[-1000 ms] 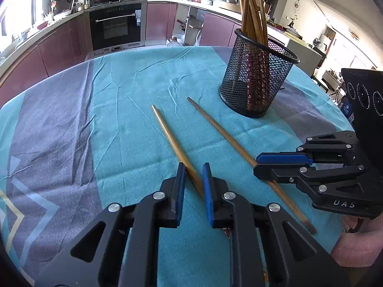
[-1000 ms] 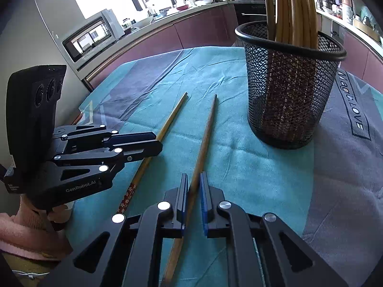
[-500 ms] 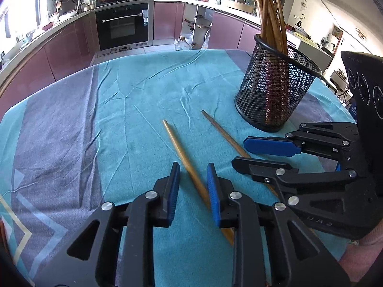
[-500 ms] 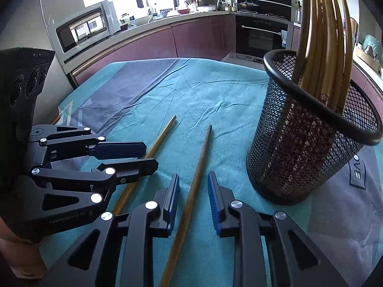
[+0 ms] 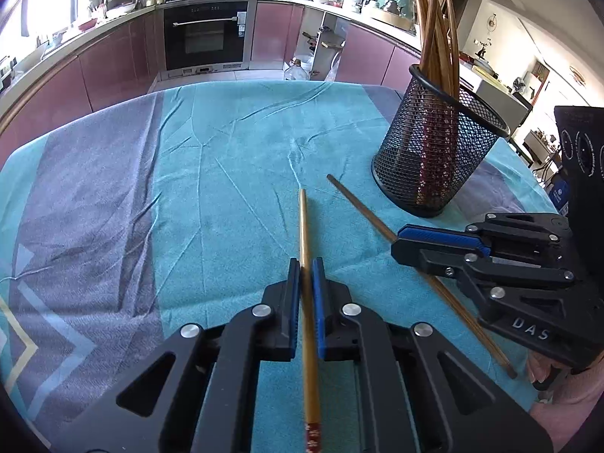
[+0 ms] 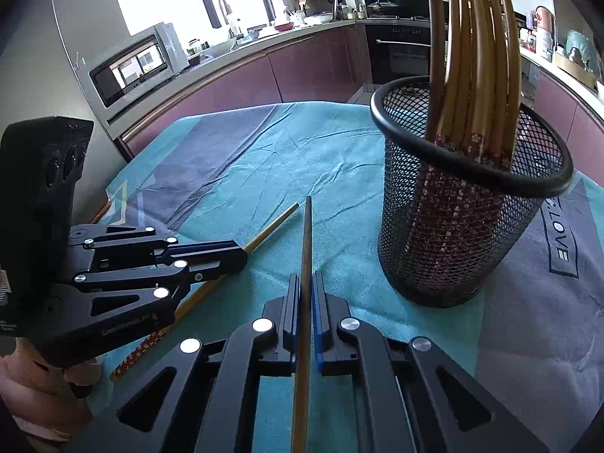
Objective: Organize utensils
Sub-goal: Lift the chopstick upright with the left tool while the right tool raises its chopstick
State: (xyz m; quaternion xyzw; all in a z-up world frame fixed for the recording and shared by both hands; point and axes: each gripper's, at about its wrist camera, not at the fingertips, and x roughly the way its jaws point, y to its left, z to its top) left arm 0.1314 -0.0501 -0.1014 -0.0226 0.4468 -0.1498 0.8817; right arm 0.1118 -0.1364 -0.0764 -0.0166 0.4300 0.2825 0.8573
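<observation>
Two wooden chopsticks are over the teal tablecloth. My left gripper (image 5: 306, 266) is shut on the lighter chopstick (image 5: 303, 222), which points forward between its blue pads. My right gripper (image 6: 306, 279) is shut on the darker chopstick (image 6: 306, 234), which also points forward. Each gripper shows in the other's view: the right one (image 5: 400, 243) at the right of the left wrist view, the left one (image 6: 238, 260) at the left of the right wrist view. A black mesh holder (image 5: 438, 151) with several chopsticks upright in it stands ahead to the right; it also shows in the right wrist view (image 6: 468, 234).
The round table (image 5: 113, 188) carries a teal and grey cloth. Its far edge drops off toward kitchen cabinets and an oven (image 5: 205, 34). A microwave (image 6: 136, 64) sits on the counter at the left of the right wrist view.
Both grippers have closed on their chopsticks, from open half a second ago. The chopsticks now line up straight between the pads and appear raised at the front.
</observation>
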